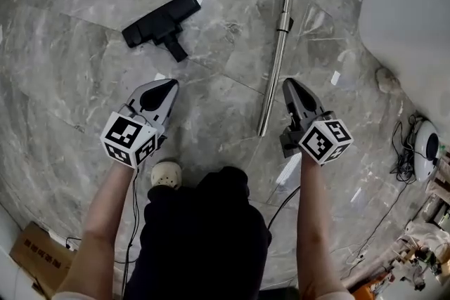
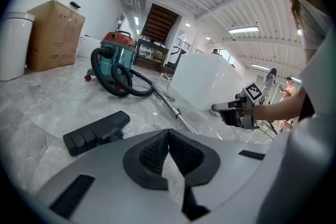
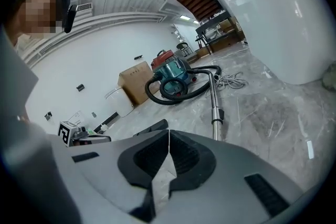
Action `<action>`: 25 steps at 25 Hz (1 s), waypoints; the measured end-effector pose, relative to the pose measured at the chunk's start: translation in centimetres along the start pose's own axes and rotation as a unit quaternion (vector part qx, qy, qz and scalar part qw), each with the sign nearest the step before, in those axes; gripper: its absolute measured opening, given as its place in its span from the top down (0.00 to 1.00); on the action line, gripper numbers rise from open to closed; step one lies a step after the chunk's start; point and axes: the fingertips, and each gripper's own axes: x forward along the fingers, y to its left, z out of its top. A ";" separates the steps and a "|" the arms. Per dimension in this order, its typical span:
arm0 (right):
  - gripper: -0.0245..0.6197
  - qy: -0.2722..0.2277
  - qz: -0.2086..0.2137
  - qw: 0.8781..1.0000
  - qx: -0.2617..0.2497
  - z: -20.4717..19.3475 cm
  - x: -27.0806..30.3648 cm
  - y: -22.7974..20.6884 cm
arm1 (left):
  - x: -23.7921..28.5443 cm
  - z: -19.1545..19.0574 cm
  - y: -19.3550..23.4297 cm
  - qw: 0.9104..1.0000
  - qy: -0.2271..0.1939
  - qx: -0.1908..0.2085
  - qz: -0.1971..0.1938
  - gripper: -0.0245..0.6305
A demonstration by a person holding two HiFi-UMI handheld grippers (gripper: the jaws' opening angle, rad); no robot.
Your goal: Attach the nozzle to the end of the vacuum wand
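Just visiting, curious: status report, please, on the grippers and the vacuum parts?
Left gripper, right gripper: both shut, empty. Nozzle on floor, apart from wand, untouched. Nothing seen in the way.

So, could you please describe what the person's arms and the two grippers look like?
The left gripper and right gripper are grey wedge-shaped shells tapering to black ribbed fingers. Each carries a white cube with black square markers. A thin dark cable seems to trail below each. The forearms are bare; no sleeves show there.
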 end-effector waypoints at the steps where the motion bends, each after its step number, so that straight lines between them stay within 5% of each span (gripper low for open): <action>1: 0.94 -0.001 0.000 1.000 -0.002 -0.5 0.6 -0.6 | 0.7 -0.4 0.3 1.000 -0.003 0.003 -0.003 0.95; 9: 0.94 0.010 -0.034 0.999 -0.040 -3.4 4.3 -5.2 | 4.7 -2.8 2.5 0.999 -0.022 0.030 -0.037 0.95; 16: 0.92 0.015 -0.045 0.999 0.005 -4.3 5.3 -8.2 | 5.5 -4.2 3.0 0.997 -0.041 0.034 -0.062 0.95; 20: 0.59 0.059 -0.046 0.996 0.049 -6.3 5.5 -9.0 | 5.1 -4.8 2.4 0.995 -0.055 0.031 -0.075 0.95; 25: 0.58 0.136 -0.048 0.985 0.098 -9.8 5.6 -10.0 | 4.5 -5.9 2.4 0.995 -0.060 0.045 -0.065 0.95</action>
